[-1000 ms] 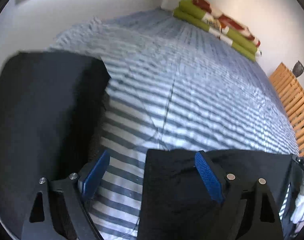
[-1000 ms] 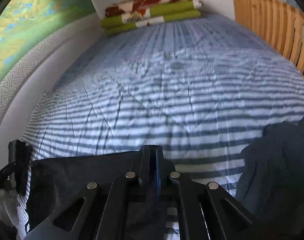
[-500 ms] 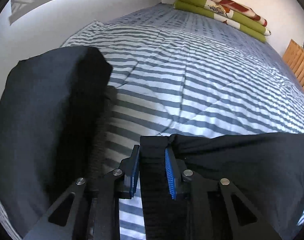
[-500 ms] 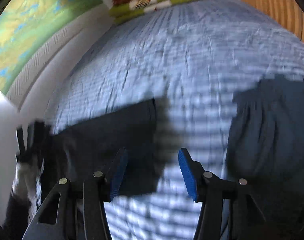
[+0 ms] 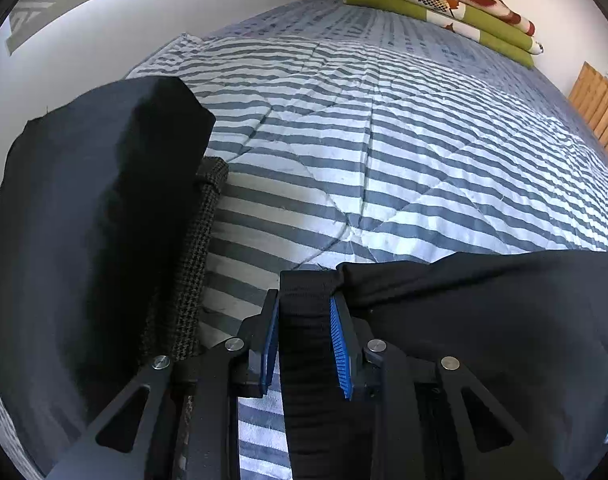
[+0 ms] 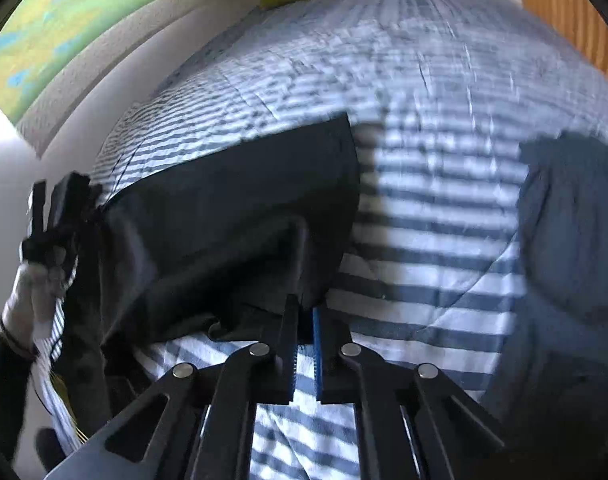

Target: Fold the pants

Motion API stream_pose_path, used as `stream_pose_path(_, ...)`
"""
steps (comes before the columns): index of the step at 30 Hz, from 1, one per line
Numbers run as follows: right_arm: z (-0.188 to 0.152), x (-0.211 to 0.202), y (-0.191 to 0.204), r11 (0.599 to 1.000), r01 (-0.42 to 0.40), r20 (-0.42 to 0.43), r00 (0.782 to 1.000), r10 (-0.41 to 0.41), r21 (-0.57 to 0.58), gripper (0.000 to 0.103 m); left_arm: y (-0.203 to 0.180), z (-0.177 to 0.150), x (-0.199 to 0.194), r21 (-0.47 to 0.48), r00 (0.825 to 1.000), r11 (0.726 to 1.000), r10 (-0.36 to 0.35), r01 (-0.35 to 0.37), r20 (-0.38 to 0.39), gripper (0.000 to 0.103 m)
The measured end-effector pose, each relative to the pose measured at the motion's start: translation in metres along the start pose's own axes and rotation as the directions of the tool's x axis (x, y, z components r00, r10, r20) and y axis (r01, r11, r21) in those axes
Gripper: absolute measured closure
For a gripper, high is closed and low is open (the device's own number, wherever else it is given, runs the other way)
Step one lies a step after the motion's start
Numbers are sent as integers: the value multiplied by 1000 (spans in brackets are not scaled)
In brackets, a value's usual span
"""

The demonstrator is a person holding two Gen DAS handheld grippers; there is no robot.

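Left wrist view: folded dark garment [image 5: 84, 220] fills the left of frame, a houndstooth fabric edge [image 5: 196, 264] along its right side. Lower centre, left gripper [image 5: 305, 340] clenched on the ribbed waistband of the black pants [image 5: 483, 320], which spread to the lower right over the striped quilt [image 5: 383, 140]. Green folded blankets [image 5: 443, 4] upper right.

Right wrist view, blurred: black pants [image 6: 232, 216] centre-left on the quilt; right gripper [image 6: 304, 344] at lower centre pinches their near corner, blue pads almost together. Blue-grey clothing [image 6: 571, 260] at right.
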State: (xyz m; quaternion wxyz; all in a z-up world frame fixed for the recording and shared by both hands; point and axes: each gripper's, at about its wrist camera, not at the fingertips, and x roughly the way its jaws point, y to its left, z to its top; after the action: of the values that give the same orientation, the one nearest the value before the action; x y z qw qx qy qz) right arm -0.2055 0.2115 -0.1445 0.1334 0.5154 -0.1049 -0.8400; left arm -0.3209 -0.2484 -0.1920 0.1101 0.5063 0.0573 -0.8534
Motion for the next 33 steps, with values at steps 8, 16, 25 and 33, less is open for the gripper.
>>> stream_pose_path(8, -16, -26, 16, 947, 238, 6, 970, -242, -215, 84, -4, -3, -1, 32, 999, 999, -28, 29, -26, 64)
stream_pose_path(16, -46, -43, 10, 988, 139, -39, 989, -142, -73, 78, 22, -48, -74, 69, 992, 990, -122, 122, -10, 39)
stream_pose_path(25, -145, -88, 45, 999, 23, -123, 992, -20, 23, 70, 78, -177, -153, 36, 975, 981, -184, 190, -122, 31)
stream_pose_path(33, -244, -115, 51, 982, 24, -183, 983, 11, 188, 56, 94, -254, -168, 7, 960, 972, -231, 235, -155, 24)
